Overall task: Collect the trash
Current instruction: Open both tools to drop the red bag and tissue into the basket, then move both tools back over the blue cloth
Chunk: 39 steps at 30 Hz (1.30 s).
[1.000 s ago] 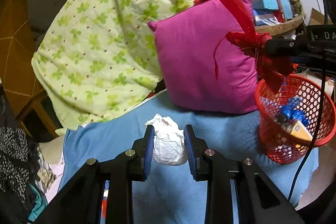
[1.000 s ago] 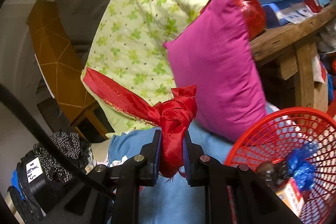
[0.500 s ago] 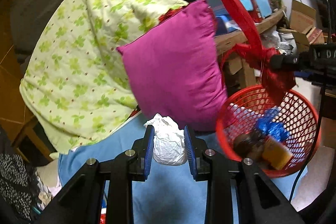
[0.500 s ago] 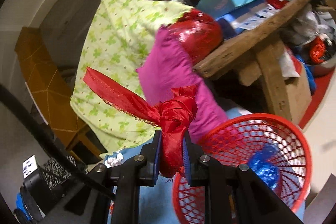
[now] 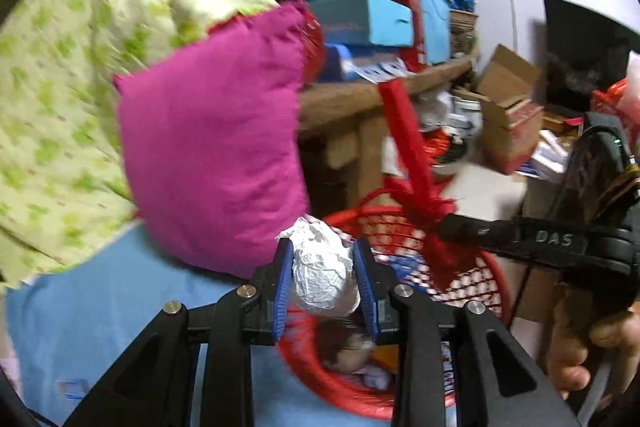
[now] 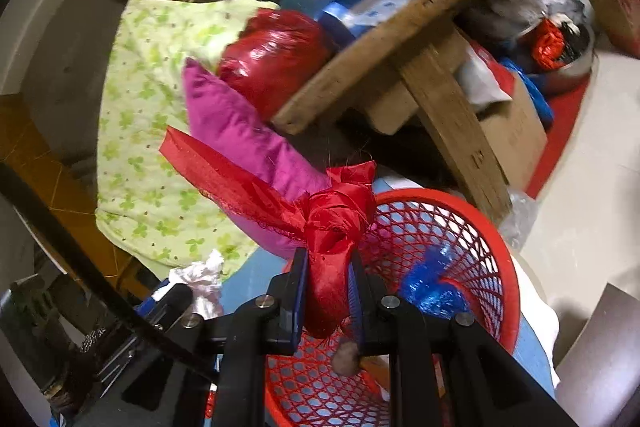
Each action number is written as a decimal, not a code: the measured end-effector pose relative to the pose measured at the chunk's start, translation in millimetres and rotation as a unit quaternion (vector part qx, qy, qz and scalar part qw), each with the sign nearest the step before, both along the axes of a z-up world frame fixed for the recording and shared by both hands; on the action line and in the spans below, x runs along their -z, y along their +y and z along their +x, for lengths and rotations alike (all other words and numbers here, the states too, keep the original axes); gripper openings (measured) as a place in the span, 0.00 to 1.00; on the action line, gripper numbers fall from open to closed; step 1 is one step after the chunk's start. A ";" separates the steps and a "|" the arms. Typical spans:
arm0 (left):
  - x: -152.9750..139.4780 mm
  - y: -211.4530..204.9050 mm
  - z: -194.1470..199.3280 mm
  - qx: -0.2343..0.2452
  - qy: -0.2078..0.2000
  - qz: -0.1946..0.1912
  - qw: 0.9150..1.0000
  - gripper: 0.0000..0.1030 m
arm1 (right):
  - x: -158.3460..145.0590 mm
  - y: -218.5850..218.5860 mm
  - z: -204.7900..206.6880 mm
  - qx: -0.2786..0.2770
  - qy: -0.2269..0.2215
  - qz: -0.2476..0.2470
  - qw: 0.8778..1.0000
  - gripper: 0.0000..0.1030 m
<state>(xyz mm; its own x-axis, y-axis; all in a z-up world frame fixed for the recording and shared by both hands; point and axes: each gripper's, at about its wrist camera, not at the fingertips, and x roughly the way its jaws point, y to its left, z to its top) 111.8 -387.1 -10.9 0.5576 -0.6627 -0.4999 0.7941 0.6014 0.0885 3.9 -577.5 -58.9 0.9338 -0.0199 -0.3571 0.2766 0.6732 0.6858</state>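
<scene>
My left gripper (image 5: 324, 281) is shut on a crumpled white paper ball (image 5: 323, 275) and holds it above the near rim of a red mesh basket (image 5: 486, 267). My right gripper (image 6: 328, 297) is shut on a knotted red ribbon (image 6: 336, 227) with one long tail out to the left, held over the same basket (image 6: 500, 267). In the left wrist view the right gripper (image 5: 444, 225) holds the ribbon (image 5: 408, 143) above the basket's far side. A blue wrapper (image 6: 432, 291) and other trash lie inside the basket.
The basket stands on a blue cloth (image 5: 100, 307). A magenta pillow (image 5: 208, 163) and a green-patterned quilt (image 5: 60, 87) lean behind it. A wooden table (image 6: 380, 67) piled with boxes stands to the right. Cardboard boxes (image 5: 508, 115) clutter the floor.
Both grippers have swung right and moved over the red basket, each keeping its hold. The basket now sits directly under the fingers in both views.
</scene>
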 end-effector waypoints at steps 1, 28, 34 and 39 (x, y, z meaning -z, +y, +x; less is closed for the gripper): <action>3.8 -2.6 1.1 0.001 0.009 0.002 1.000 0.33 | 2.5 -1.3 1.1 0.001 0.006 0.004 1.000 0.22; 41.8 322.3 64.8 -0.314 0.009 -0.048 0.948 0.65 | -47.0 151.2 50.4 -0.090 -0.115 -0.139 0.979 0.66; 58.4 425.7 82.1 -0.422 0.034 -0.083 0.902 0.66 | -31.3 236.7 105.2 -0.192 -0.068 -0.143 0.969 0.66; 76.1 470.9 93.2 -0.461 0.058 -0.077 0.882 0.66 | -4.4 308.3 147.8 -0.273 -0.014 -0.156 0.949 0.66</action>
<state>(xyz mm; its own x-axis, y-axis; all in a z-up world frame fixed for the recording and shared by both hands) 205.0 83.8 -87.0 0.8458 -0.0183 -0.5333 -0.0415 0.9941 -0.0999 151.7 -269.2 -54.5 0.8446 0.3691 -0.3878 -0.1877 0.8825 0.4311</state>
